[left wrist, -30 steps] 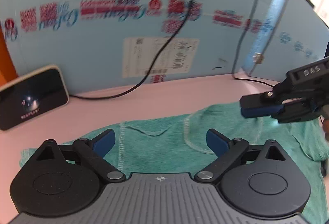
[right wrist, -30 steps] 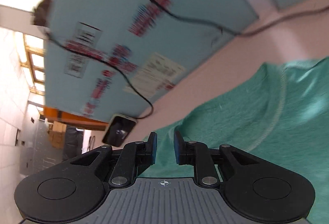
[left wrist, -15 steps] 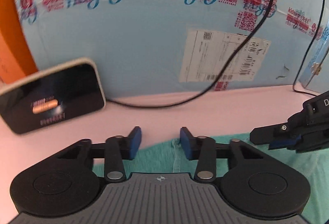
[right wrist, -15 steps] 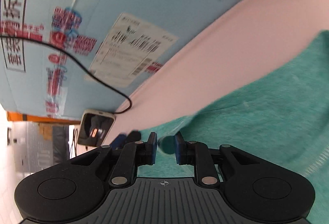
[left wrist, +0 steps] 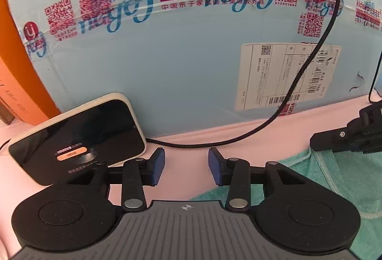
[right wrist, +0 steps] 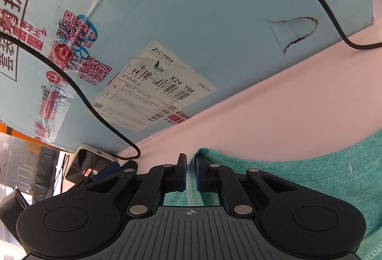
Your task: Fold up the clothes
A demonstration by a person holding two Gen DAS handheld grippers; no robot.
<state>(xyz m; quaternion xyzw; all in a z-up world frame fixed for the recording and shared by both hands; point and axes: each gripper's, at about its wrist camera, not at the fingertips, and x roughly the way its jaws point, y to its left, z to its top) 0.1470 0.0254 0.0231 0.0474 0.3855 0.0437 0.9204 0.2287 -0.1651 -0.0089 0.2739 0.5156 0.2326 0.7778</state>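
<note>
Green garment (right wrist: pixel 298 178) lies on the pink table (right wrist: pixel 286 102), ahead and to the right of the right gripper (right wrist: pixel 190 170), with its stitched edge running straight between this gripper's blue pads (right wrist: pixel 182 172). The jaws have just been closing and now stand almost together on that edge, so it seems the right gripper is pinching the cloth at its hem.

The left gripper (left wrist: pixel 186 168) is released: its pads stand apart with only bare table between them, and the garment begins just to its right and below its right finger. Its jaws have just opened a little. In front of it a phone (left wrist: pixel 76 140) leans at a blue carton (left wrist: pixel 191 68), and a black cable (left wrist: pixel 274 121) runs down across the carton to the table.

As a judgement, the folding is at an early or middle step. One edge is taken, the other gripper has no hold yet, and no finished fold is visible in these views. Most of the garment is out of view, so the real progress cannot be told.
</note>
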